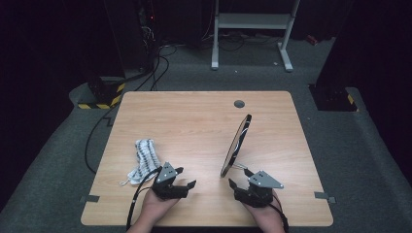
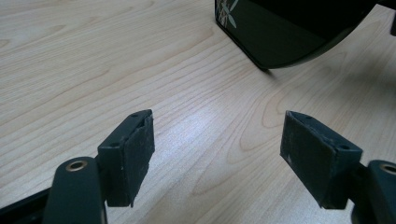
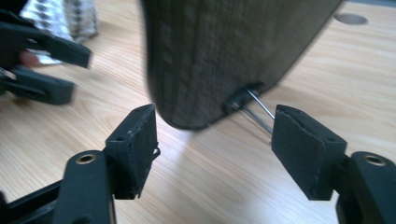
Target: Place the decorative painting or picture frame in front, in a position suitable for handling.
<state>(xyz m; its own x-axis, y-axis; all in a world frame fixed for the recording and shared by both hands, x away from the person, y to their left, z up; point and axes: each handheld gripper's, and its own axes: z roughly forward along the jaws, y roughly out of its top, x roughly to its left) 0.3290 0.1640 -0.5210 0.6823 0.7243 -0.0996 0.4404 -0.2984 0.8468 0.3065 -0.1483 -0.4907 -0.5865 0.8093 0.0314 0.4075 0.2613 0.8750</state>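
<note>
On the left part of the table (image 1: 204, 116) lies a crumpled patterned cloth (image 1: 144, 159), flat on the wood and touched by nothing. Just beside it, toward the person, the left claw (image 1: 183, 177) rests low over the table. Its jaws stand wide apart and hold nothing; in the left gripper view only bare wood is between them.

In the middle stands an oval mirror (image 1: 237, 144), tilted on its edge, with its thin wire stand (image 3: 259, 110) behind its lower end. To its right and near the table's front edge is the right claw (image 1: 240, 177). Its jaws are also wide open and grip nothing. In the right gripper view the lower edge of the mirror's back and the wire stand lie just ahead of the pads, close but apart from them.

I judge that the risk is here: the mirror balances on a narrow edge and a thin wire. If the right claw pushes forward before it closes, or closes only on the wire, the mirror could tip or slide and fall flat on the table.
</note>
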